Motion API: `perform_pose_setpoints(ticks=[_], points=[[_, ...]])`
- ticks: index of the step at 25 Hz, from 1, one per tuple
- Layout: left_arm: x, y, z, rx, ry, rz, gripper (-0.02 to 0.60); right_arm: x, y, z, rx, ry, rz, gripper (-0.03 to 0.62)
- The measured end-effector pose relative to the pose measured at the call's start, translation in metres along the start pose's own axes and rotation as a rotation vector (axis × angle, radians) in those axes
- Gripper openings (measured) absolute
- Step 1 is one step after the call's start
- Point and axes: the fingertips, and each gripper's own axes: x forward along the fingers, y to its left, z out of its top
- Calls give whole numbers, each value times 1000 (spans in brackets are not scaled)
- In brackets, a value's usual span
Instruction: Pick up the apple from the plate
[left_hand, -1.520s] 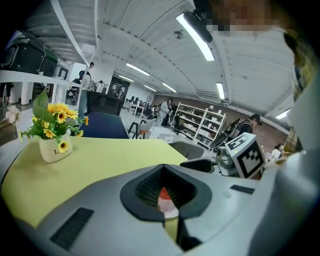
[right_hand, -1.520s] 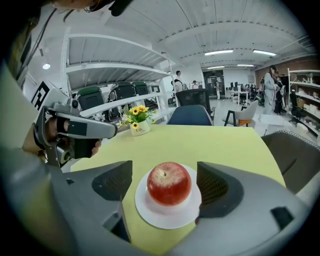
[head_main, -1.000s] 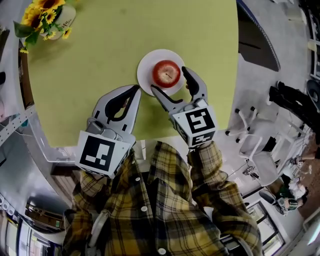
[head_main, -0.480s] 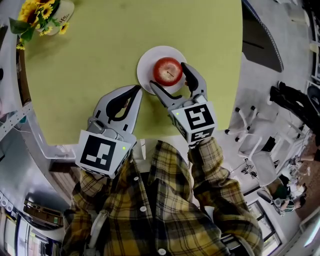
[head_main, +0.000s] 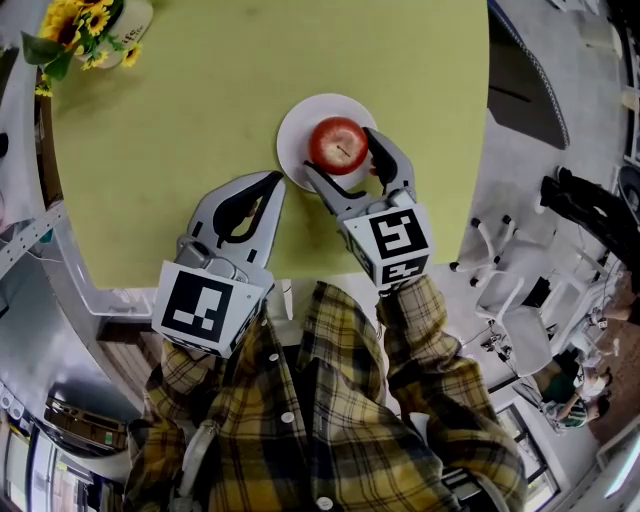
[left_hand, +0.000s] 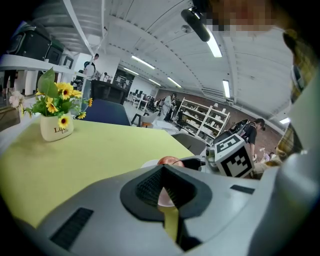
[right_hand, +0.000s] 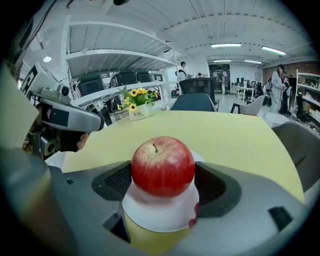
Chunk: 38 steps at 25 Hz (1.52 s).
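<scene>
Your right gripper (head_main: 340, 152) is at the plate (head_main: 296, 122), its jaws spread wide with one on each side of the apple (right_hand: 162, 166). The red apple sits stem up in the middle of that white plate, resting on it. In the right gripper view the dark ribbed pads (right_hand: 116, 183) come right up to the apple's flanks on both sides. You cannot tell from any view whether they press on it or only stand just beside it. In the head view, one jaw lies over the plate's near-left rim and the other reaches along the plate's right side. Your left gripper (head_main: 272, 182) is just off the plate's near-left edge, apart from it, over the yellow-green table (head_main: 180, 110). Its jaws are drawn together, with only a thin slit between them, and they hold nothing. In the left gripper view you see the apple and the plate just beyond those closed tips, with the right gripper's marker cube (left_hand: 231, 156) to the right of the plate. A white pot of sunflowers (head_main: 88, 35) stands well away from the plate, to its far left at the table's edge. On your side of the plate, your yellow plaid sleeves (head_main: 420, 340) lead up to both grippers.
</scene>
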Motion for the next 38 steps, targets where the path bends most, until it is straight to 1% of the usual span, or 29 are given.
perform_pose_setpoints(ticks=[8, 15, 19, 24, 32, 38], points=[[1, 2, 3, 1, -8, 2, -2, 0, -3, 0, 44, 0, 1, 387], [-3, 2, 12, 4, -30, 1, -2, -6, 0, 9, 54, 1, -4, 385], [-4, -1, 30, 24, -58, -1, -2, -12, 2, 23, 46, -2, 5, 385], [-13, -7, 61, 54, -108, 0, -2, -28, 12, 48, 30, -32, 23, 385], [-40, -34, 115, 119, -200, -1, -2, -71, 29, 90, 1, -105, 35, 385], [-60, -57, 136, 148, -241, -17, -2, -99, 41, 110, -1, -144, 40, 384]])
